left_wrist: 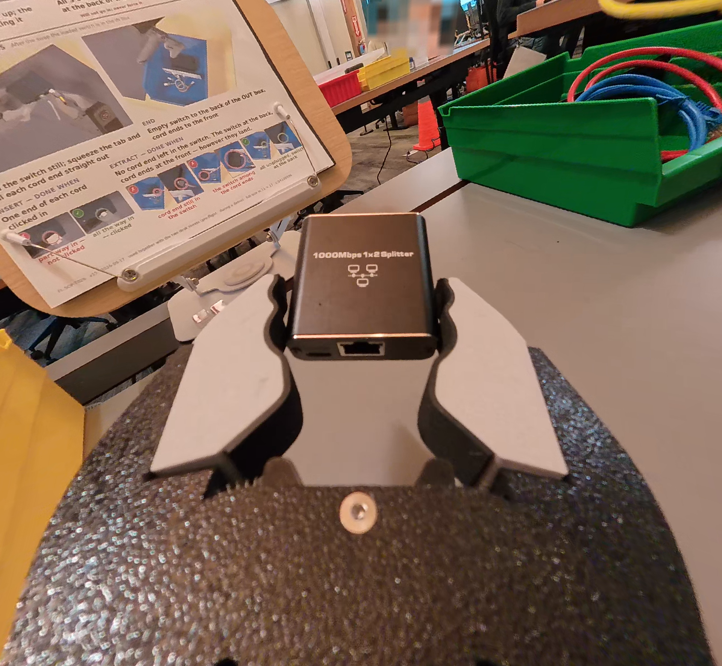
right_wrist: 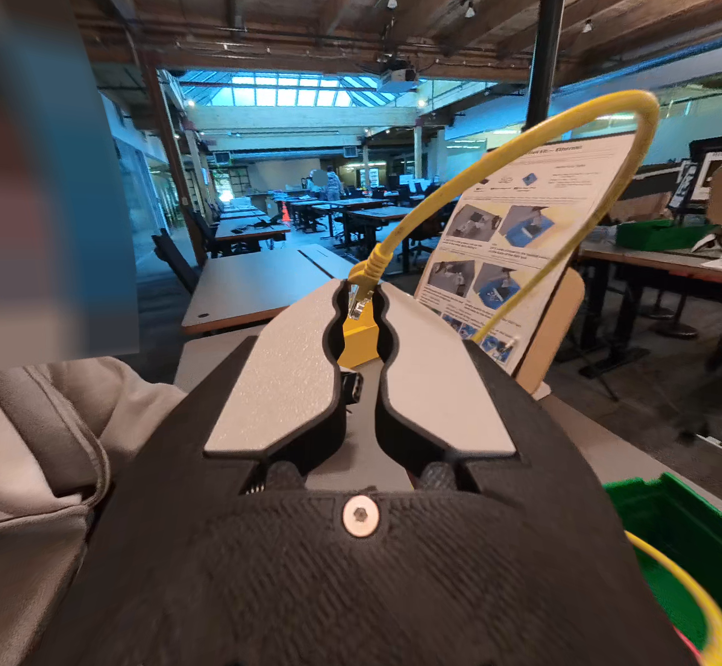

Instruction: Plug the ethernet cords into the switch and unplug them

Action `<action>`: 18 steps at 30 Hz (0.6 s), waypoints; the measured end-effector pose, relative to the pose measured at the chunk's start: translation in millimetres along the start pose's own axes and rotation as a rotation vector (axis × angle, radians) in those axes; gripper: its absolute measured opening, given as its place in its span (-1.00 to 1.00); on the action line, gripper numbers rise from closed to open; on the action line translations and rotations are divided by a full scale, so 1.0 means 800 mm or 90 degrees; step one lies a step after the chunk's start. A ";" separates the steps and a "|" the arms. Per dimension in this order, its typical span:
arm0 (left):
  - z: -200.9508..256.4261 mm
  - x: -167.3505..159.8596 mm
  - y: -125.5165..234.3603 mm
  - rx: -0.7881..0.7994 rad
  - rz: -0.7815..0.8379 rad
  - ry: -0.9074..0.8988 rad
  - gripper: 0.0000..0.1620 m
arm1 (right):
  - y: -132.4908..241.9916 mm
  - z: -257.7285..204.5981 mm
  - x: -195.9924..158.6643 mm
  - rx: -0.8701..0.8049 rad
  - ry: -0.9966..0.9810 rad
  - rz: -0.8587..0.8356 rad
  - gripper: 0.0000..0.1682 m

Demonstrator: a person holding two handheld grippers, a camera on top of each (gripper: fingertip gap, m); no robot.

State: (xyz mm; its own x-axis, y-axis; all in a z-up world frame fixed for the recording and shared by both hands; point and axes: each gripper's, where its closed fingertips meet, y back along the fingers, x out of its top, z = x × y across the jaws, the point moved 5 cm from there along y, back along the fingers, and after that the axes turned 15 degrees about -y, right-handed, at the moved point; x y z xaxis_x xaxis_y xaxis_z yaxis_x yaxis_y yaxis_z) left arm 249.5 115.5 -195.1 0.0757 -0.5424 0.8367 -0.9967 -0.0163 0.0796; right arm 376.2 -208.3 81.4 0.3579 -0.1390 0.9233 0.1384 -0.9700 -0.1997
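My left gripper [left_wrist: 361, 296] is shut on a small black switch box [left_wrist: 361, 284] and holds it above the grey table [left_wrist: 586, 315]. The box's near end shows one empty ethernet port [left_wrist: 361, 348] facing me. My right gripper [right_wrist: 361, 301] is shut on the clear plug of a yellow ethernet cord [right_wrist: 508, 155], plug tip pointing down toward me. The cord loops up and right, then falls behind the right finger. A piece of that yellow cord [left_wrist: 640, 3] shows at the top right of the left wrist view. Part of the black switch [right_wrist: 351, 389] shows low between the right fingers.
A green bin [left_wrist: 566, 163] holding red and blue cords [left_wrist: 672, 100] stands at the right. An instruction sheet on a wooden stand [left_wrist: 148, 132] stands at the left. A yellow bin [left_wrist: 31, 432] is at the left edge. A person's grey sleeve [right_wrist: 47, 452] is at left.
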 end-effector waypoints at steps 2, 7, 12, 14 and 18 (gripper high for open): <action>0.001 0.001 0.000 -0.002 0.002 0.000 -0.09 | -0.001 0.005 -0.004 0.016 -0.015 -0.011 -0.84; 0.001 0.001 0.001 -0.003 0.004 0.003 -0.09 | 0.003 0.035 -0.034 0.033 -0.076 -0.005 -0.84; 0.001 0.000 0.001 -0.006 0.004 0.008 -0.09 | 0.020 0.057 -0.035 -0.010 -0.061 0.025 -0.84; 0.001 0.000 0.000 -0.008 0.004 0.009 -0.09 | 0.028 0.054 -0.027 -0.003 -0.059 0.037 -0.84; 0.004 -0.001 -0.001 -0.012 0.002 0.006 -0.09 | 0.035 0.046 -0.010 0.012 -0.052 0.055 -0.84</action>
State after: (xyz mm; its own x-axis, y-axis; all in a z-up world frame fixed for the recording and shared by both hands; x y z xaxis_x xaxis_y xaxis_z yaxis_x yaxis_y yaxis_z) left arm 250.1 113.4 -197.3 0.0729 -0.5340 0.8424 -0.9962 0.0016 0.0872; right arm 411.6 -226.9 56.6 0.4432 -0.2046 0.8728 0.1206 -0.9511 -0.2842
